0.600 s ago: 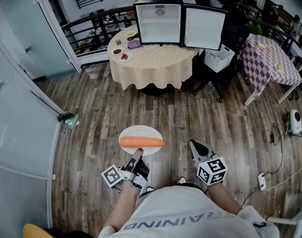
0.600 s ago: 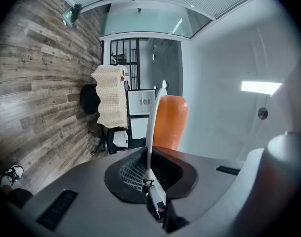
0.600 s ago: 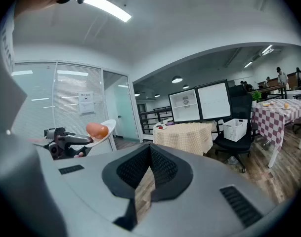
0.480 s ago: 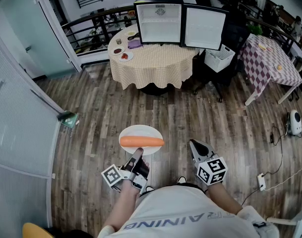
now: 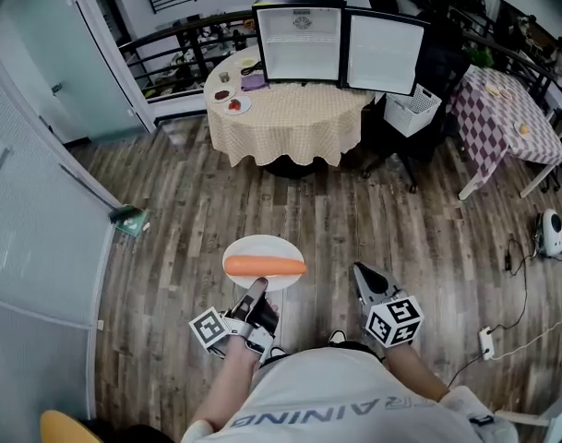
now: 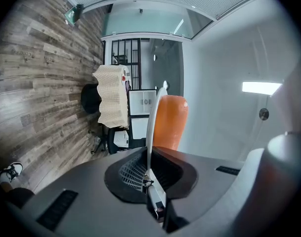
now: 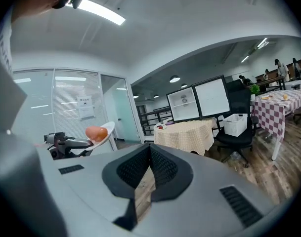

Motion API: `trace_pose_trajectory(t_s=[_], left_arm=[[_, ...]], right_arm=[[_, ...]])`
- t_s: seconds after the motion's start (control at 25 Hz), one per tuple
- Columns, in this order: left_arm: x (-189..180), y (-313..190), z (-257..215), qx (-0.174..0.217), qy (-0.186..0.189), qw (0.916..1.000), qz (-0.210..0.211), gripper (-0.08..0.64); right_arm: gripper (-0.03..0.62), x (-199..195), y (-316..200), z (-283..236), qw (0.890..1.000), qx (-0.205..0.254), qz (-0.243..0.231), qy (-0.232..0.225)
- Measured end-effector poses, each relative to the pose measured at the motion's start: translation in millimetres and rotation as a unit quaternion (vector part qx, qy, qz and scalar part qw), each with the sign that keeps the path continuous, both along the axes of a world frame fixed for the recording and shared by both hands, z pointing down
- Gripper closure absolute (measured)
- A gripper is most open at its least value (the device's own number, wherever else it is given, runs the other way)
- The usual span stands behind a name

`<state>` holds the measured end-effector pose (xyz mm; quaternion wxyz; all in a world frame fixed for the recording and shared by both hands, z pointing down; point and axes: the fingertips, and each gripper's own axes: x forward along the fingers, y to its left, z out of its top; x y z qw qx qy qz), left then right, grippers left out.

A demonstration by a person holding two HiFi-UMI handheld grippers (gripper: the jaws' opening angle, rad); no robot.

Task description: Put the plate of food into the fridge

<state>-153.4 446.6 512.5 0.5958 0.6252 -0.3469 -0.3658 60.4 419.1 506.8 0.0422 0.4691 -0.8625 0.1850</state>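
A white plate (image 5: 262, 250) carries a long orange carrot (image 5: 265, 266) above the wooden floor. My left gripper (image 5: 256, 293) is shut on the plate's near rim. In the left gripper view the plate (image 6: 152, 127) stands edge-on between the jaws, with the carrot (image 6: 170, 122) on its right face. My right gripper (image 5: 362, 273) hangs beside it, shut and empty, with the jaw tips meeting (image 7: 150, 149). Far ahead the small fridge (image 5: 302, 44) stands on a round clothed table (image 5: 290, 123), its door (image 5: 384, 53) swung open to the right. The right gripper view also catches the plate (image 7: 107, 131) and carrot (image 7: 95, 132).
Small dishes (image 5: 233, 105) sit on the table's left side. A black chair (image 5: 396, 146) and a white basket (image 5: 412, 109) stand right of it, then a checked table (image 5: 502, 109). A glass partition (image 5: 41, 201) runs along the left. A green item (image 5: 130, 220) lies on the floor.
The room has slid slightly to the right in the head view. The plate, the carrot and both grippers keep the same pose.
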Motion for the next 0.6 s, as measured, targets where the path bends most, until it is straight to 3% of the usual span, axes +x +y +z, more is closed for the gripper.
trace_pose_trajectory(t_s=[0.6], left_arm=[[56.0, -30.2, 6.2, 0.004, 0.010, 0.9996, -0.025, 0.535]], right_arm=[[0.572, 61.0, -32.4, 19.1, 1.000, -0.014, -0.021, -0.011]])
